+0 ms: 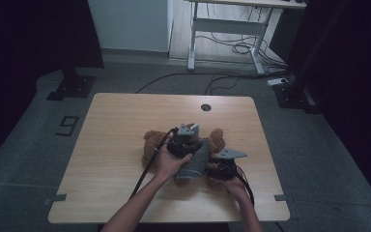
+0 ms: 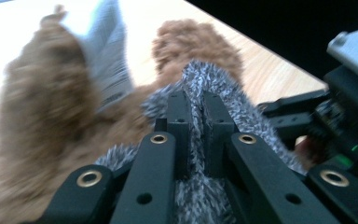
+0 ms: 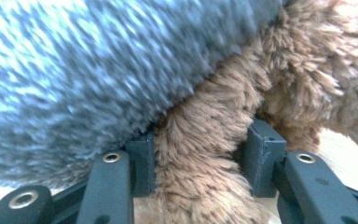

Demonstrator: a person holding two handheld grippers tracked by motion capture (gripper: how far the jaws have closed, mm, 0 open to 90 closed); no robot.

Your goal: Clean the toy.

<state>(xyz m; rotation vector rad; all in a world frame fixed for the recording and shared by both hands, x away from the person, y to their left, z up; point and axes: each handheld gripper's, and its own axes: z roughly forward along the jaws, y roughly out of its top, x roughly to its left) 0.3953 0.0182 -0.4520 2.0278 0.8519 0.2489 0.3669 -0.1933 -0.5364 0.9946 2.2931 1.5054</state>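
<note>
right tool clamps the brown teddy bear's leg near the worktop's middle; left tool, pinched on the grey sock, holds it lengthwise over that leg.

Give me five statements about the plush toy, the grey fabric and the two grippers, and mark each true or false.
1. The left gripper is shut on the grey fuzzy fabric. True.
2. The right gripper has a brown plush limb between its jaws. True.
3. The brown plush toy lies on the floor. False: it lies on the wooden table.
4. The grey fabric is smooth and red. False: it is fuzzy, flecked grey and white.
5. A white tag sticks out from the plush toy. True.
</note>
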